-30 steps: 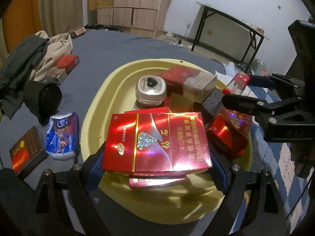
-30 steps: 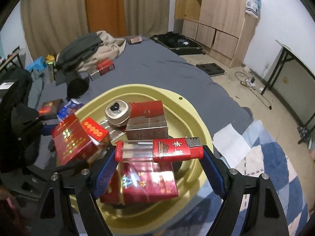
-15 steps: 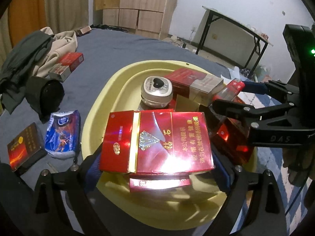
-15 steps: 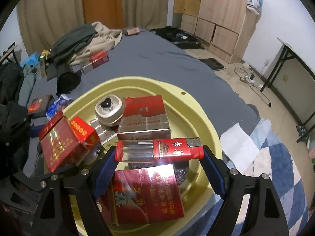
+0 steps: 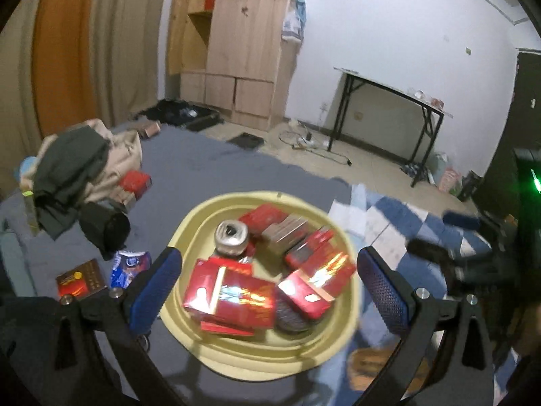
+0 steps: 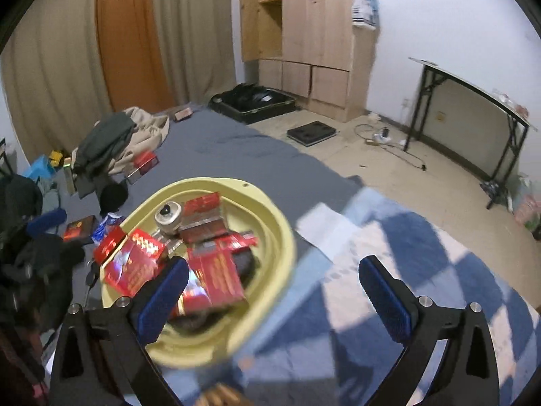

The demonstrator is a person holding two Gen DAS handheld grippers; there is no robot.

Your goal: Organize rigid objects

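Packs left on the bed: brown pack [image 5: 81,279] at nine o'clock of the left hand-held gripper [image 5: 270,291], nearer than the right [image 6: 270,291]; both gape wide, empty.

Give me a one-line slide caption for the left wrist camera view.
Open left gripper above a yellow basin of red cigarette packs and a round tin on the grey bed.

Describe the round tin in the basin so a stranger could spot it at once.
Find the yellow basin on the grey bedspread. At its back left sits the round silver tin with a dark lid centre: the only round, metallic thing among flat red packs.
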